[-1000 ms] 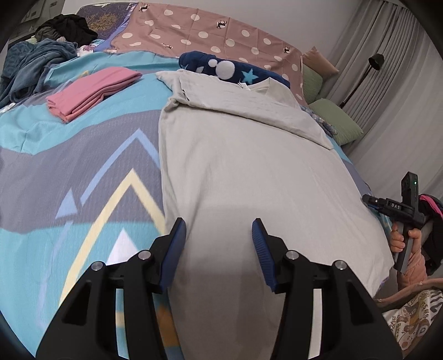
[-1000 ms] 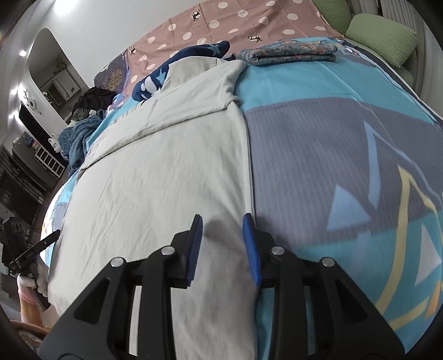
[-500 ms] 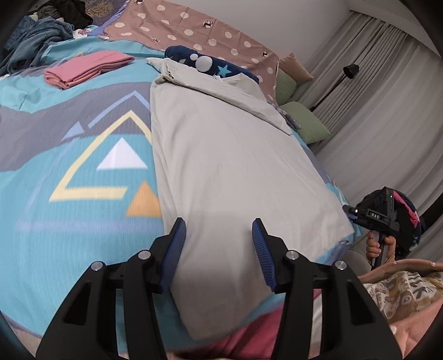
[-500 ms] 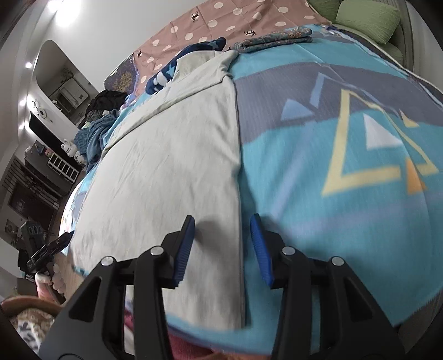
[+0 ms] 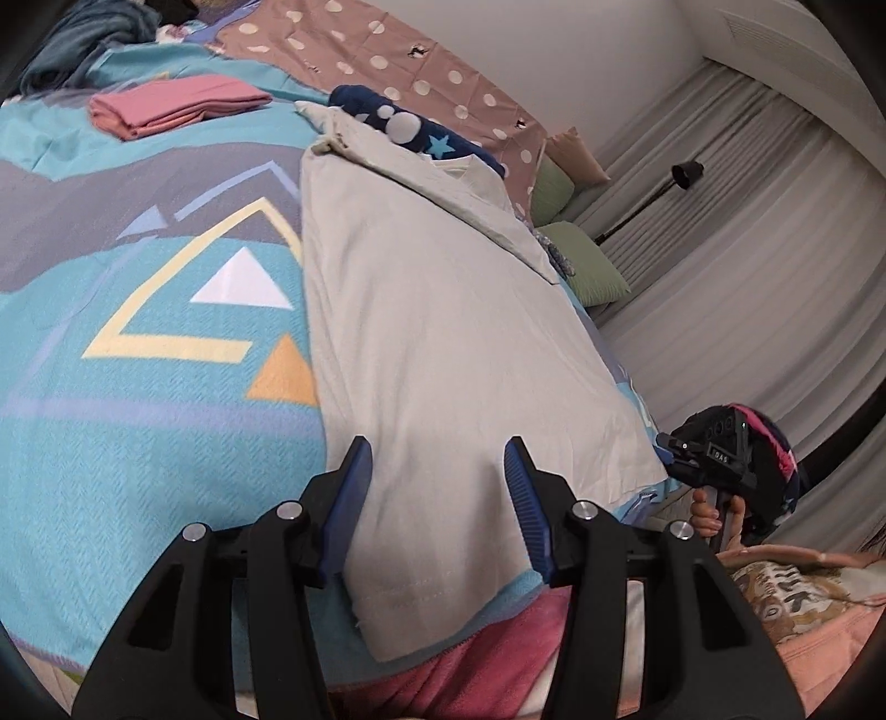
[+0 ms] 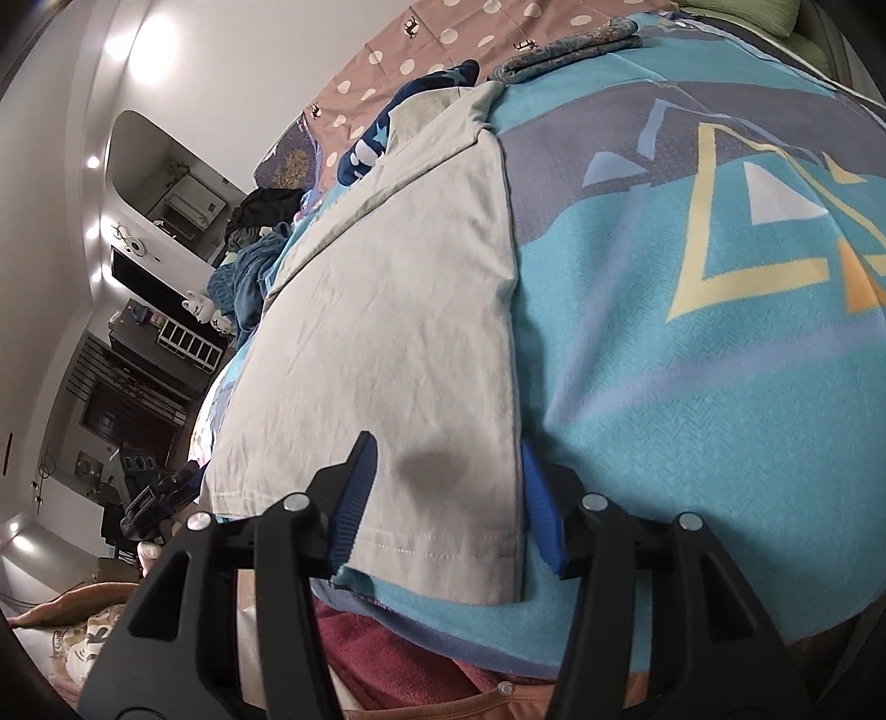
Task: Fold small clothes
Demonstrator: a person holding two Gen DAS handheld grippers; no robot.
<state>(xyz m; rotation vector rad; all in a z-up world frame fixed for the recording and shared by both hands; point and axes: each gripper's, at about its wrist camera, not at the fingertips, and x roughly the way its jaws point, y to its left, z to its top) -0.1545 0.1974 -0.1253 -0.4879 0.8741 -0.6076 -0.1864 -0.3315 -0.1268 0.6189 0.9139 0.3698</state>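
A pale grey T-shirt (image 5: 443,310) lies flat and lengthwise on the bed, sleeves folded in, hem toward me. It also shows in the right wrist view (image 6: 398,310). My left gripper (image 5: 437,471) is open and empty, hovering over the shirt's near left hem corner. My right gripper (image 6: 448,471) is open and empty, straddling the shirt's near right hem corner, its right finger at the shirt's side edge. The right gripper also shows in the left wrist view (image 5: 714,459), and the left gripper in the right wrist view (image 6: 155,493).
The bed has a turquoise and grey blanket (image 5: 138,343) with triangle patterns. A folded pink garment (image 5: 171,105) lies far left, a navy star-print garment (image 5: 410,133) beyond the shirt, a folded patterned cloth (image 6: 565,50) at the far side. Green pillows (image 5: 587,266) and curtains stand right.
Both grippers have pulled back along the shirt toward its hem at the bed's near edge. The right gripper's jaws have opened wider.
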